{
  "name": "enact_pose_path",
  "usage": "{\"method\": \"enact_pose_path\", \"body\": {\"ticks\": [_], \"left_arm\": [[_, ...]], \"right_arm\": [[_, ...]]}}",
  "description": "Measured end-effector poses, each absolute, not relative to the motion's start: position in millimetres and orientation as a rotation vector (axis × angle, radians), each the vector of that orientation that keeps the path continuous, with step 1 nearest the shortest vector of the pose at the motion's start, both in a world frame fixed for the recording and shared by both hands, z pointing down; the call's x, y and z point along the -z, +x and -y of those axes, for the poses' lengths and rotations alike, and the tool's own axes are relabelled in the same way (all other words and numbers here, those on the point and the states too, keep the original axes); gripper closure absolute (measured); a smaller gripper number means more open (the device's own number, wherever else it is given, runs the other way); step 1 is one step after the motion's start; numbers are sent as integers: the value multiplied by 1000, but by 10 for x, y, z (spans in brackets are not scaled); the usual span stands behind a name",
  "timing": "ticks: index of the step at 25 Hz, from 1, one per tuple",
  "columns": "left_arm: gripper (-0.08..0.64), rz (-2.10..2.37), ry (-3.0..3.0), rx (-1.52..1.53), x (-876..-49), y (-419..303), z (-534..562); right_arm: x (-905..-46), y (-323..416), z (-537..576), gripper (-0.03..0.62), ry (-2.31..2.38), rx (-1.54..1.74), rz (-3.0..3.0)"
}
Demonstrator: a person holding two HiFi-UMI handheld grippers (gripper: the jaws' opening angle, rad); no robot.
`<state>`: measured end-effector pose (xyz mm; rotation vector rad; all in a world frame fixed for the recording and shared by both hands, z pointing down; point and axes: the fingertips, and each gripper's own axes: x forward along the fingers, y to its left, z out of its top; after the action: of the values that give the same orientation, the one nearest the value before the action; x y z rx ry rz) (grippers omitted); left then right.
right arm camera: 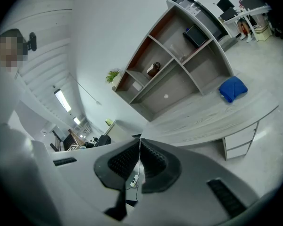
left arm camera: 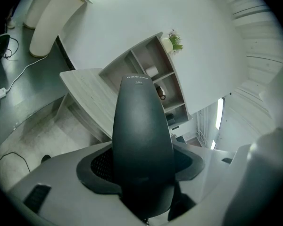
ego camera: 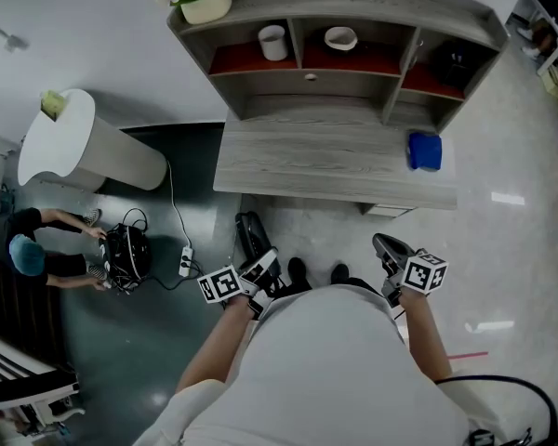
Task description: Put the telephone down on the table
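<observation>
Transport looked to be the step in hand. The telephone [left arm camera: 141,145] was not on the table [ego camera: 325,161]. It was short of the table's near edge and above the floor, clamped between the jaws of the left gripper [ego camera: 259,266]. In the left gripper view the dark handset ran straight out along the jaws, with the pads pressing on both its sides and its far end pointing toward the table. The right gripper [right arm camera: 139,160] hung short of the same edge, toward the table's right end, jaws closed together on nothing. By my judgement, the next move called for carrying the left gripper forward over the bare grey top, lowering it until the handset rested flat, then opening the jaws. A blue cloth [ego camera: 425,150] lay at the table's right end, so the middle seemed the freer spot.
</observation>
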<state>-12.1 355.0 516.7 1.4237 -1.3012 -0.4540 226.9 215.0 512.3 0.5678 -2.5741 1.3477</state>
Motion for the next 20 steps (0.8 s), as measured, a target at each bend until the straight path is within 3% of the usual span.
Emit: {"method": "enact_pose_path", "body": {"ticks": [20], "left_arm": [[253, 1358, 1380, 469, -5213, 182, -3404]], "right_arm": [[-5273, 2640, -1927, 574, 536, -1341, 2571]]}}
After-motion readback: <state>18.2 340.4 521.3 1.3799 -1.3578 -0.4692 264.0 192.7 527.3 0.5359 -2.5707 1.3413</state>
